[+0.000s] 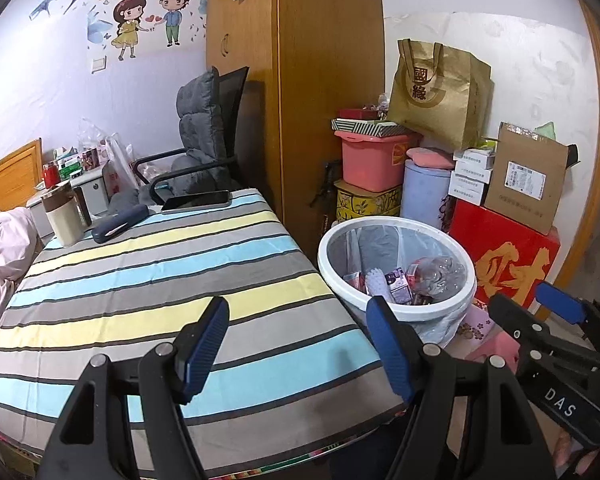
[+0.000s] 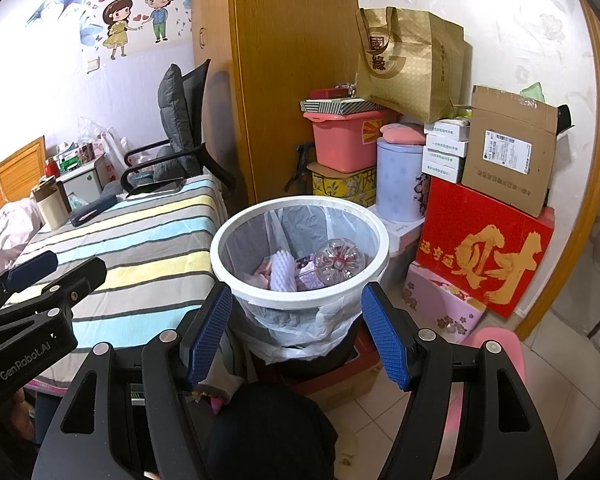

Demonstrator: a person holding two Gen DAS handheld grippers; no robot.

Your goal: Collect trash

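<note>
A white trash bin point(image 1: 328, 264) with a clear liner stands right of the striped table point(image 1: 140, 280). It holds a crushed clear plastic bottle point(image 1: 440, 276), a white foam net point(image 1: 376, 280) and small wrappers. In the right wrist view the bin point(image 2: 296, 300) is straight ahead with the bottle point(image 2: 340, 260) on top. My left gripper point(image 1: 300, 344) is open and empty over the table's near right edge. My right gripper point(image 2: 298, 332) is open and empty just before the bin; it also shows in the left wrist view point(image 1: 532, 304).
On the table's far end lie a phone point(image 1: 196, 201), a dark case point(image 1: 120, 223) and a beige jug point(image 1: 62, 216). An office chair point(image 1: 204, 140) and a wardrobe point(image 1: 300, 80) stand behind. Stacked boxes point(image 1: 504, 264) and a paper bag point(image 1: 440, 92) crowd the right.
</note>
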